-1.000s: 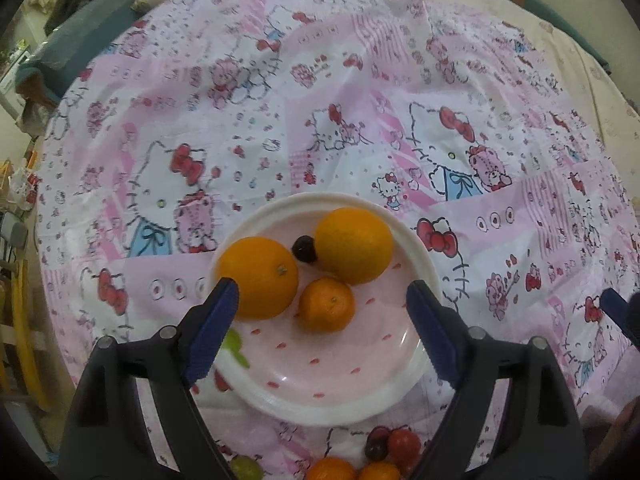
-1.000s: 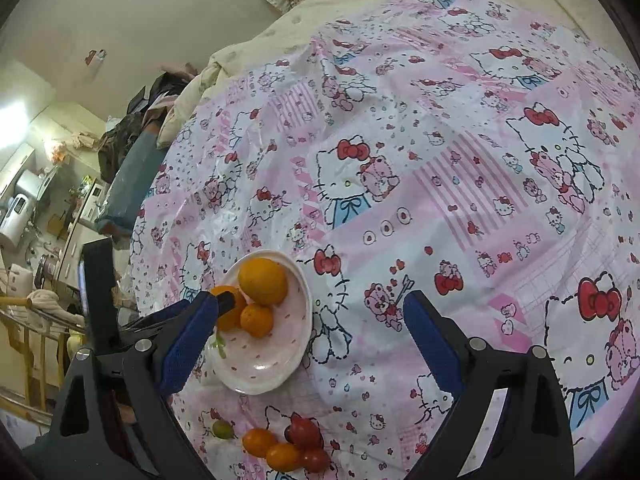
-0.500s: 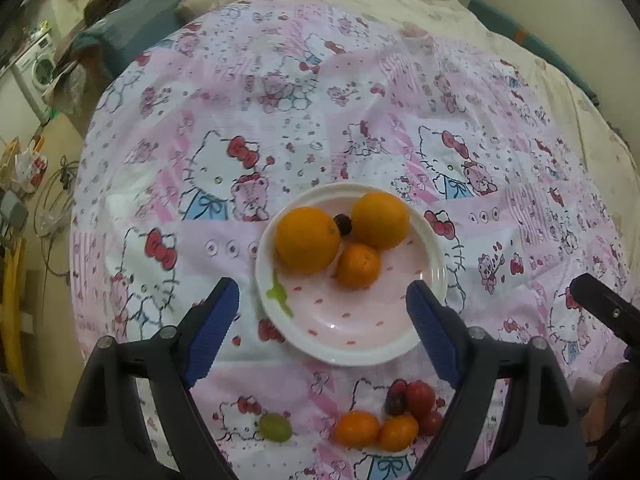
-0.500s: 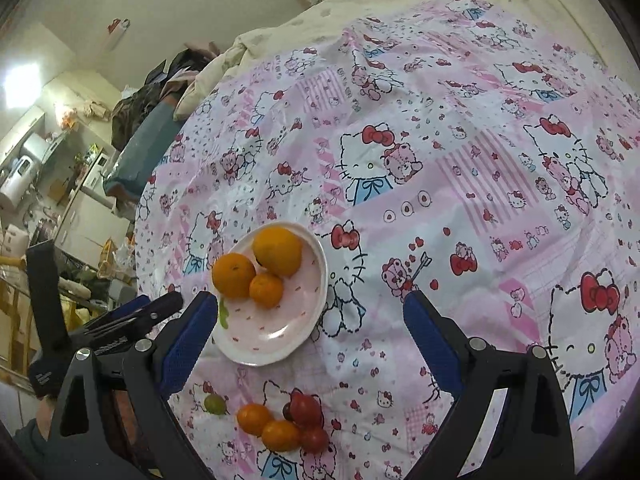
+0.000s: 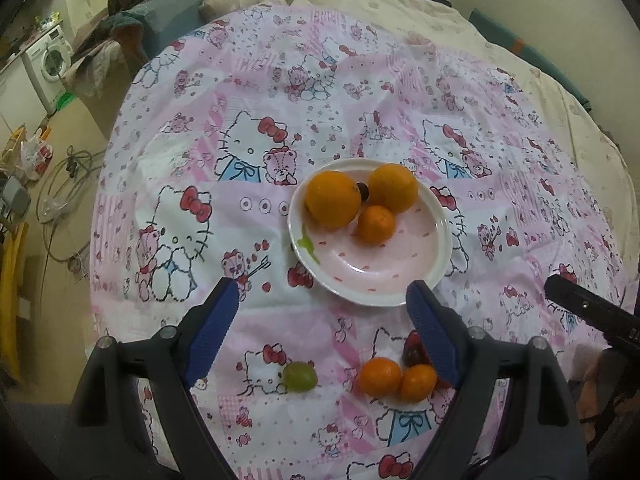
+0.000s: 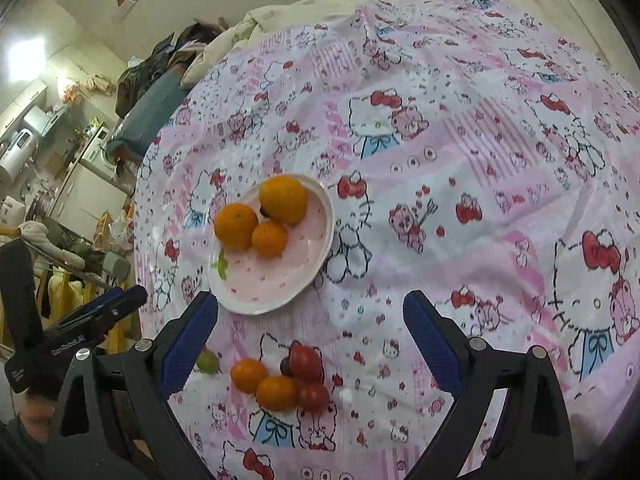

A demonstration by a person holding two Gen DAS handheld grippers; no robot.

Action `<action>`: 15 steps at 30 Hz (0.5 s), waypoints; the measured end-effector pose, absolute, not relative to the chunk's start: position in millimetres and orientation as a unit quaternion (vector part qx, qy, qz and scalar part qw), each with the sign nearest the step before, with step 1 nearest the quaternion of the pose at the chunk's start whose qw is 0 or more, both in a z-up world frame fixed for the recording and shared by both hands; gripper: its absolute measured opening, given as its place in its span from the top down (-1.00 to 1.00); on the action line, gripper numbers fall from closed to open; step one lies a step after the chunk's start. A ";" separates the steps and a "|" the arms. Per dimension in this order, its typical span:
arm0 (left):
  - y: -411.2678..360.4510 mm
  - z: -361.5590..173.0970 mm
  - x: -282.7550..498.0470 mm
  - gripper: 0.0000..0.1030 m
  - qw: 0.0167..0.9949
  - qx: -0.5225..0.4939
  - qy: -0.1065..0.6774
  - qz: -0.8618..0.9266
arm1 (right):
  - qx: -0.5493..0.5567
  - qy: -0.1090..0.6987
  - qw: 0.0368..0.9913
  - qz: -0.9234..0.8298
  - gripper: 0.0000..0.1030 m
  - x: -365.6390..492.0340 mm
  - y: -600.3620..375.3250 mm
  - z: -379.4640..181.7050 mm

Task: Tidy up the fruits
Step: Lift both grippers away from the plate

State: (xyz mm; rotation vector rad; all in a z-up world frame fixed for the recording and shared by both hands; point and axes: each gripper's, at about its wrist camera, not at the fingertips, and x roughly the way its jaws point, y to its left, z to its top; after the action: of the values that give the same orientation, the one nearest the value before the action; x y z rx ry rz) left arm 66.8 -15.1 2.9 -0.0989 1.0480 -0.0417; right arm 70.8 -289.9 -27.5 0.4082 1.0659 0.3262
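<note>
A white and pink plate (image 5: 400,272) (image 6: 276,280) on the Hello Kitty cloth holds two large oranges (image 5: 333,199), a small mandarin (image 5: 376,225) and a dark grape (image 5: 363,190). In front of the plate lie a green grape (image 5: 300,376) (image 6: 208,361), two small mandarins (image 5: 379,376) (image 6: 276,393) and red tomatoes (image 6: 306,358) with a dark grape. My left gripper (image 5: 322,330) is open and empty above the cloth in front of the plate. My right gripper (image 6: 310,334) is open and empty, over the loose fruit.
The cloth covers a round table (image 5: 280,80) beside a cream bedspread (image 5: 400,4). A washing machine (image 5: 48,60), cables and clutter lie on the floor to the left. The right gripper's body (image 5: 592,312) shows at the right edge of the left wrist view.
Both grippers have pulled back and up from the plate. The loose fruit in front of the plate has come fully into view. Both stay open.
</note>
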 end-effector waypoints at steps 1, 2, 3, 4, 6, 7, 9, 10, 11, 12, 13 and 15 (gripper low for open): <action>-14.7 2.4 63.4 -0.62 0.867 -0.044 0.497 -0.019 | 0.191 0.506 0.827 0.154 -0.87 68.3 -288.5 -29.9; -14.1 1.4 61.1 -0.62 0.869 -0.042 0.493 -0.018 | 0.191 0.507 0.826 0.154 -0.87 66.8 -287.6 -31.1; -13.4 -0.4 58.7 -0.62 0.871 -0.040 0.490 -0.017 | 0.190 0.510 0.825 0.154 -0.87 65.6 -286.4 -33.1; -13.0 -1.6 58.0 -0.62 0.871 -0.040 0.489 -0.016 | 0.190 0.512 0.823 0.154 -0.87 65.0 -285.7 -34.9; -11.1 -5.9 57.9 -0.62 0.870 -0.044 0.491 -0.014 | 0.188 0.516 0.822 0.151 -0.87 64.7 -284.4 -38.1; -9.5 -8.1 58.2 -0.62 0.869 -0.048 0.492 -0.013 | 0.187 0.517 0.822 0.149 -0.87 65.1 -284.2 -39.5; -6.7 -11.1 57.6 -0.62 0.870 -0.051 0.490 -0.010 | 0.190 0.521 0.819 0.147 -0.87 66.6 -284.9 -43.2; -5.5 -12.6 57.5 -0.62 0.871 -0.052 0.489 -0.010 | 0.192 0.522 0.818 0.146 -0.87 67.5 -285.3 -44.7; -4.5 -13.7 57.3 -0.62 0.871 -0.053 0.488 -0.006 | 0.196 0.525 0.816 0.145 -0.87 68.4 -285.7 -46.9; -3.9 -14.5 57.1 -0.62 0.872 -0.052 0.487 -0.002 | 0.197 0.526 0.815 0.143 -0.87 69.0 -285.7 -48.1; -4.2 -15.3 57.1 -0.62 0.872 -0.050 0.487 -0.002 | 0.196 0.527 0.815 0.142 -0.87 69.9 -285.7 -49.4; -4.7 -16.7 57.3 -0.62 0.871 -0.049 0.489 -0.003 | 0.194 0.529 0.814 0.140 -0.87 71.4 -284.9 -51.8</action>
State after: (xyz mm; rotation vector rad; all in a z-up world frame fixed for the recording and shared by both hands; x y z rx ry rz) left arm 57.3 -4.7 -16.7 -0.1027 1.0232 -0.0073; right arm 71.4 -284.9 -51.8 0.4147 1.1290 0.2978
